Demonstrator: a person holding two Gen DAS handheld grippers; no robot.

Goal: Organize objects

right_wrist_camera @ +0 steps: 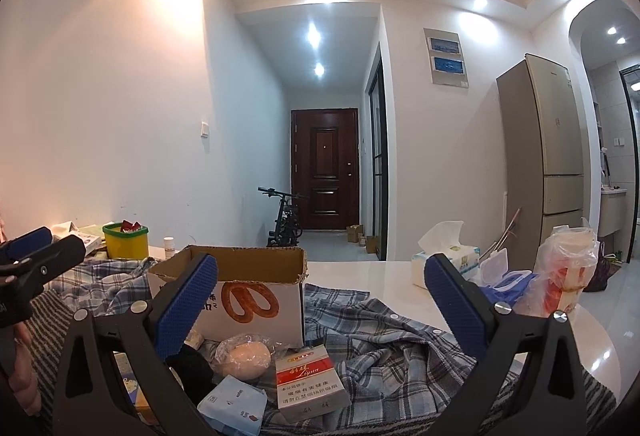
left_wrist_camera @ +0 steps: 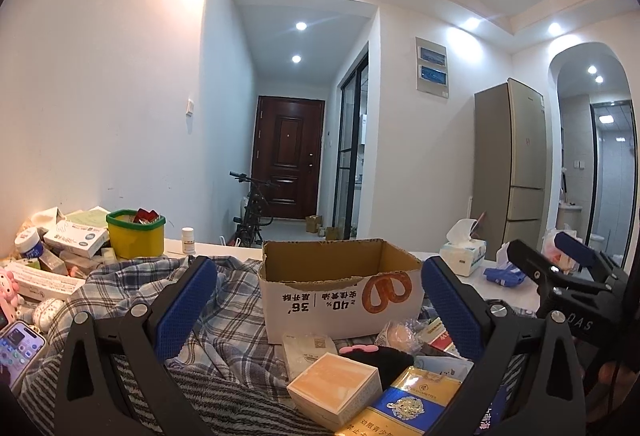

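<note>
Left wrist view: left gripper [left_wrist_camera: 316, 312] spread wide, empty; open cardboard box [left_wrist_camera: 340, 292] straight ahead between the fingers, peach box [left_wrist_camera: 334, 392] just below, long axis slanting rightward.

Right wrist view: right gripper [right_wrist_camera: 320, 312] released, empty; red cigarette pack [right_wrist_camera: 310, 382] close beneath, upright, lengthwise toward the tongs; wrapped bun [right_wrist_camera: 245, 355] lower left. Likely nearer: right.

Left tongs [left_wrist_camera: 320, 310] — jaws spread wide, blue pads [left_wrist_camera: 184, 310] facing each other, nothing between them. Held level, pointing forward. Right tongs [right_wrist_camera: 320, 310] — same state: jaws wide apart, empty, blue pads [right_wrist_camera: 454, 302] angled outward. The two tongs sit side by side at about equal height; each shows at the edge of the other's view. Part of a hand [right_wrist_camera: 22, 368] is visible gripping the left tongs' handle.
</note>
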